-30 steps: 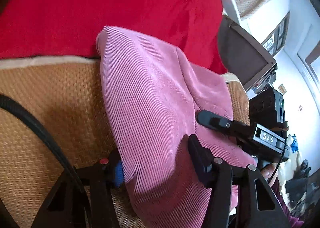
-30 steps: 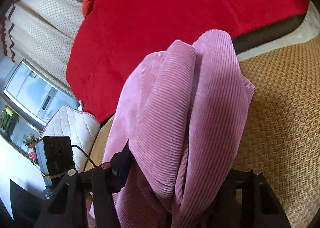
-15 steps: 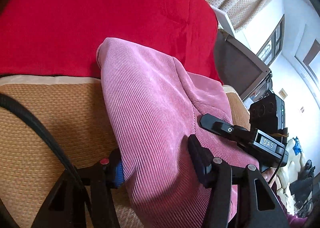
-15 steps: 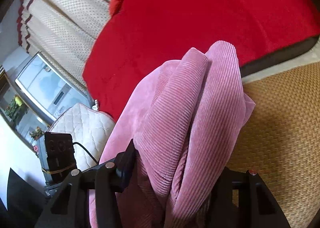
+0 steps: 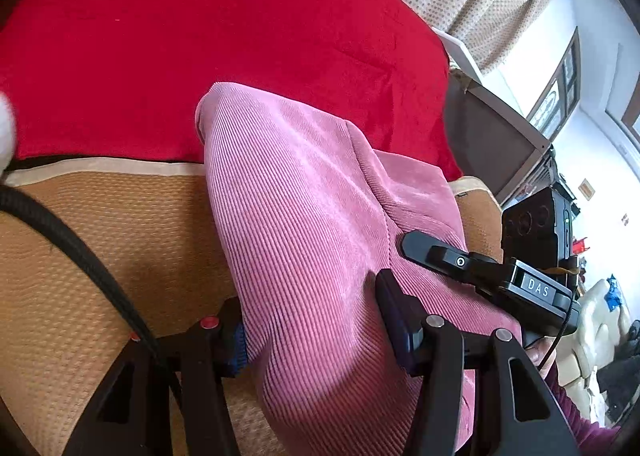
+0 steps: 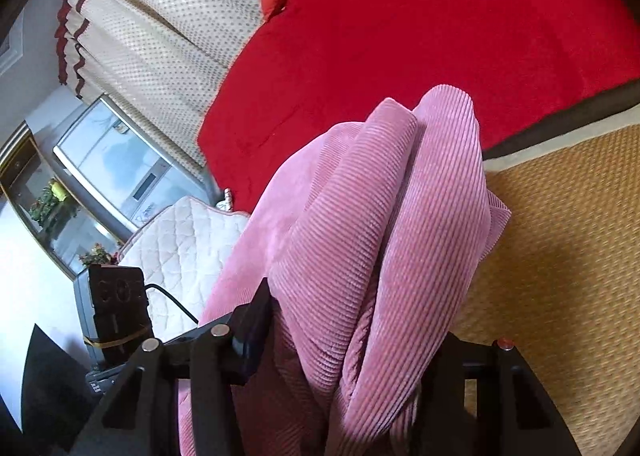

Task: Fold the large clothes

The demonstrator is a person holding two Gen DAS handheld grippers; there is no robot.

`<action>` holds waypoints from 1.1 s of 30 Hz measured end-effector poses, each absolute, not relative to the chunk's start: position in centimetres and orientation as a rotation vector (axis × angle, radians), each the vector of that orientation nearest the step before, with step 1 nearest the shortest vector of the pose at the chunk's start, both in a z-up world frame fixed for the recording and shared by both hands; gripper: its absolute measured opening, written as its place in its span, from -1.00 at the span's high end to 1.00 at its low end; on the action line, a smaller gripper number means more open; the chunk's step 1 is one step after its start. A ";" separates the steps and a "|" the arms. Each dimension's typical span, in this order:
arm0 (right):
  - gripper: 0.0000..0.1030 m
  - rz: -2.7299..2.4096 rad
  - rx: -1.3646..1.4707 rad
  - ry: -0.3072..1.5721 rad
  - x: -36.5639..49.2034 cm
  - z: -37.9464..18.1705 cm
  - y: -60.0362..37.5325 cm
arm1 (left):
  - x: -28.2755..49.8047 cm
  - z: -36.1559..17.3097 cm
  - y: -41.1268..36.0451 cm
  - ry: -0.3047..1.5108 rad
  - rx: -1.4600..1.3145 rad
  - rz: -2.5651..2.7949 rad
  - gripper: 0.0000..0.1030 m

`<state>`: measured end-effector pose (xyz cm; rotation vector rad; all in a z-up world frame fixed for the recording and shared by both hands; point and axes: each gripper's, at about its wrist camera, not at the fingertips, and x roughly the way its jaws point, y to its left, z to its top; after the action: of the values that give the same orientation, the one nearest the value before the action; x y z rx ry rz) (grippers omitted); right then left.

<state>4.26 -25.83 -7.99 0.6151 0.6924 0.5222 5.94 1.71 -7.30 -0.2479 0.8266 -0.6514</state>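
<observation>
I am gripping the pink corduroy garment (image 5: 304,224) in my left tool (image 5: 316,332), its two pads pressing a thick fold of cloth between them at about half spread. My right tool (image 6: 348,336) is clamping another bunched fold of the same garment (image 6: 372,240), the cloth filling the gap between its pads. The garment is hanging between the two tools and draping forward from them, above the woven tan mat (image 5: 100,256) that is lying just under and beside both tools. Past the mat's pale edge, a red blanket (image 5: 224,40) is covering the surface beyond the garment. Off to the side of my right tool, a white quilted cushion (image 6: 180,240) is sitting near a screen (image 6: 116,164). Farther still, dotted cream curtains (image 6: 168,16) are hanging along the wall.
</observation>
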 end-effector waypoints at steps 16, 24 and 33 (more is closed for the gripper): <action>-0.06 0.541 0.599 0.744 2.1 -9.6 -21.3 | 3.7 -7.5 2.4 0.866 -0.201 -0.573 -0.12; -0.06 0.585 0.562 0.755 3.4 -10.1 -17.6 | 2.2 -8.6 6.2 0.862 -0.238 -0.465 -0.12; -0.04 0.604 0.445 0.717 6.9 -10.8 -12.6 | 3.6 -11.9 9.3 0.837 -0.307 -0.284 -0.13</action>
<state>6.88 -12.58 -10.76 0.4454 0.7172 0.6039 3.61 9.33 -11.92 -0.3070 0.8373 -0.2841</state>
